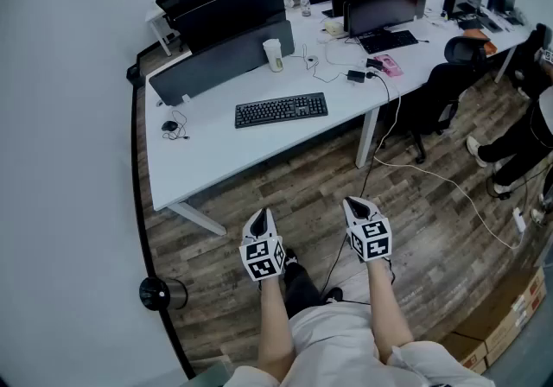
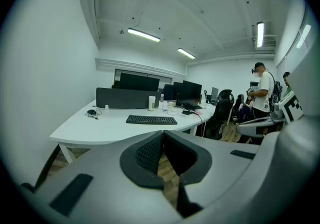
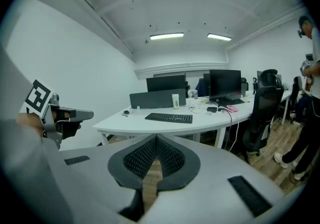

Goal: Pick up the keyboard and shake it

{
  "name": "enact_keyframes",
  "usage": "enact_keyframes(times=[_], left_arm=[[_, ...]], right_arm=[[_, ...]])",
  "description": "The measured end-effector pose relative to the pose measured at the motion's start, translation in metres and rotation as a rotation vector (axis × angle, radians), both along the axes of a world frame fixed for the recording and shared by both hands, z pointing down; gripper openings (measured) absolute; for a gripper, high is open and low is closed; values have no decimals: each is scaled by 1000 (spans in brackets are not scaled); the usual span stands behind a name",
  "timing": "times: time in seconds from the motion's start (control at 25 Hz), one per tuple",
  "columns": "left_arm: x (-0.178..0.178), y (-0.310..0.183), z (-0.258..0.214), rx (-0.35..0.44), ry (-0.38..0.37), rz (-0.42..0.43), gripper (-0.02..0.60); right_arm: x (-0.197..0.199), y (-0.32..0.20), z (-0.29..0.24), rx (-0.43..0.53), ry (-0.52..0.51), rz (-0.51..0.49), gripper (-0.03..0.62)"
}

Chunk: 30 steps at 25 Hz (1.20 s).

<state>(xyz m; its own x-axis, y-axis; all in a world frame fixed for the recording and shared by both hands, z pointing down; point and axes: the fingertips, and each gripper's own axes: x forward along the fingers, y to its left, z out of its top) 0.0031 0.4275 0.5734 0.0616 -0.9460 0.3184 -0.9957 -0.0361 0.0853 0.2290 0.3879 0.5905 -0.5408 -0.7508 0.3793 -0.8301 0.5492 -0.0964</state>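
Note:
A black keyboard [image 1: 282, 109] lies flat on the white desk [image 1: 207, 156], well ahead of both grippers; it also shows as the keyboard [image 2: 151, 119] and the keyboard [image 3: 169, 117] in the gripper views. My left gripper [image 1: 258, 218] and right gripper [image 1: 357, 203] hang over the wooden floor, short of the desk's front edge. Both are shut with nothing between the jaws; in the gripper views the left gripper [image 2: 162, 134] and the right gripper [image 3: 156, 138] have their tips touching.
On the desk stand a paper cup [image 1: 273, 54], dark divider panels [image 1: 220, 57], monitors [image 1: 381, 3], a mouse [image 1: 169, 126], cables and a pink item [image 1: 388, 65]. Black office chairs [image 1: 441, 96] stand to the right. A person [image 2: 261, 93] stands at the right. A black round object [image 1: 160, 293] rests by the wall.

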Motion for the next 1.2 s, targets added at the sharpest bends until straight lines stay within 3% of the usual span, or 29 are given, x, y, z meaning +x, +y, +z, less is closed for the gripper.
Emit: enact_keyframes(times=[0.16, 0.48, 0.84, 1.2], left_arm=[[13, -9, 7, 2, 16, 12, 16], [7, -66, 7, -4, -16, 24, 17], [-8, -195, 16, -11, 43, -3, 17], [-37, -313, 5, -40, 22, -1, 17]], right_arm=[[25, -5, 9, -2, 11, 37, 40], [27, -62, 12, -3, -9, 56, 40], [19, -177, 15, -19, -3, 31, 40], [3, -294, 19, -72, -21, 50, 40]])
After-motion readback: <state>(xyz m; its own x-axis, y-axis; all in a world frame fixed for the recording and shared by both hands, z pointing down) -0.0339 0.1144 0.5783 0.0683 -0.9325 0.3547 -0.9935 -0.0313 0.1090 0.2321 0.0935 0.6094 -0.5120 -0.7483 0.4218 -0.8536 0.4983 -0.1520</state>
